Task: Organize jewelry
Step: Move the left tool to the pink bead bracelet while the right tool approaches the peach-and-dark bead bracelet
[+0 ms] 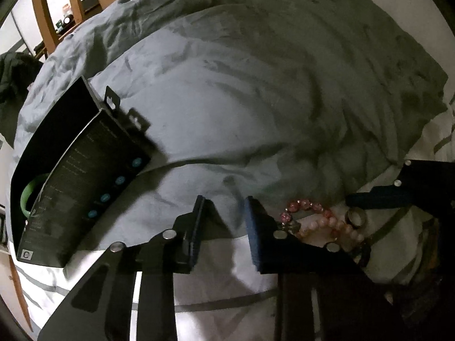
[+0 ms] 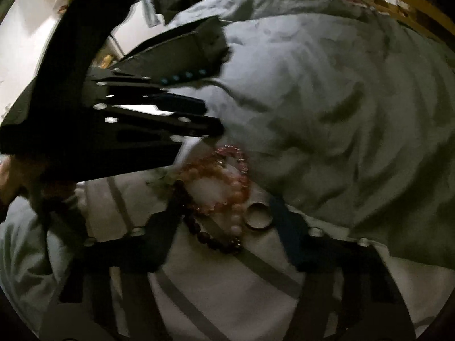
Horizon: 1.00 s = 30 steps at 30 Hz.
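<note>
Two grippers over a grey duvet (image 1: 256, 91) on a white striped sheet (image 2: 227, 292); black box (image 1: 82, 176) at nine o'clock, green bangle (image 1: 30, 196) inside; left gripper (image 1: 224, 221), jaws apart on bare fabric; right gripper (image 2: 224, 227), jaws apart, straddling pink bead bracelets (image 2: 224, 182), a dark bead bracelet (image 2: 199, 227) and a metal ring (image 2: 258, 216); pads not pressing.
</note>
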Available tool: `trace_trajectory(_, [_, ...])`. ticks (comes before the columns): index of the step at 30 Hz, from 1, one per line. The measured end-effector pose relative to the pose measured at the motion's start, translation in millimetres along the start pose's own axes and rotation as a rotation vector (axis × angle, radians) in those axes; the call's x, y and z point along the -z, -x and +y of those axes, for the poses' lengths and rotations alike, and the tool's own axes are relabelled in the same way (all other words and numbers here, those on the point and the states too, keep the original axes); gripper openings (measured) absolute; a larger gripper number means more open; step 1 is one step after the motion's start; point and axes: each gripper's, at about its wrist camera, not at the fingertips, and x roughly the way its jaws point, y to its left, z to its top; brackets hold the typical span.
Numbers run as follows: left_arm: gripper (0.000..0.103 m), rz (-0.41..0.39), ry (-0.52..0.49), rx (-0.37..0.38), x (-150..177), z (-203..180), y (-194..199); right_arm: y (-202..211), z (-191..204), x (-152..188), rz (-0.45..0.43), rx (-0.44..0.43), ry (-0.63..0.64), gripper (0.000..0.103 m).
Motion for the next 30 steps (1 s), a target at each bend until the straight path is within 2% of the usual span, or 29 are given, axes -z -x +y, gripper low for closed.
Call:
trace_trajectory(1, [0.021, 0.0, -0.004, 0.006, 0.8, -1.0, 0.9, 0.5, -2.2, 1.1, 0.0, 0.001, -0.009, 0.049])
trace_trajectory(2, [0.02, 0.001, -0.008, 0.008, 1.4, -2.1, 1.8, 1.0, -3.7, 1.3, 0.0, 0.006, -0.016, 0.039])
trace_trajectory(7, [0.02, -0.004, -0.013, 0.023, 2.0, -3.3, 6.3, 2.0, -2.6, 3.7, 0.004, 0.016, 0.0, 0.034])
trace_trajectory(8, [0.02, -0.005, -0.015, 0.031, 2.2, -4.1, 7.3, 2.7, -0.8, 4.3, 0.004, 0.021, 0.011, 0.032])
trace_trajectory(9, [0.02, -0.005, -0.017, 0.035, 2.1, -4.8, 7.6, 3.5, 0.5, 4.8, 0.005, 0.017, 0.017, 0.025])
trace_trajectory(10, [0.02, -0.006, -0.023, 0.039, 2.6, -6.4, 8.7, 3.4, 1.7, 4.7, 0.009, 0.012, 0.022, 0.023])
trace_trajectory(16, [0.02, -0.006, -0.044, 0.053, 1.6, -9.9, 7.5, 5.9, 1.9, 3.9, 0.017, 0.021, 0.018, 0.023])
trace_trajectory(18, [0.02, -0.005, -0.049, 0.054, 1.8, -11.3, 6.7, 8.1, 0.9, 4.3, 0.015, 0.014, 0.013, 0.018])
trace_trajectory(21, [0.02, -0.001, -0.064, 0.053, 3.9, -15.2, 6.6, 17.3, -3.7, 4.6, -0.012, 0.007, -0.013, 0.018])
trace_trajectory(23, [0.013, -0.001, -0.07, 0.059, 3.3, -16.1, 6.1, 26.5, -9.7, 4.2, -0.032, -0.01, -0.044, 0.018])
trace_trajectory(26, [0.007, -0.003, -0.075, 0.072, 3.7, -18.3, 7.7, 37.2, -14.6, 2.9, -0.06, -0.028, -0.068, 0.018])
trace_trajectory(30, [0.004, -0.008, -0.07, 0.078, 2.9, -15.6, 8.6, 43.4, -16.0, 2.1, -0.081, -0.041, -0.079, 0.018])
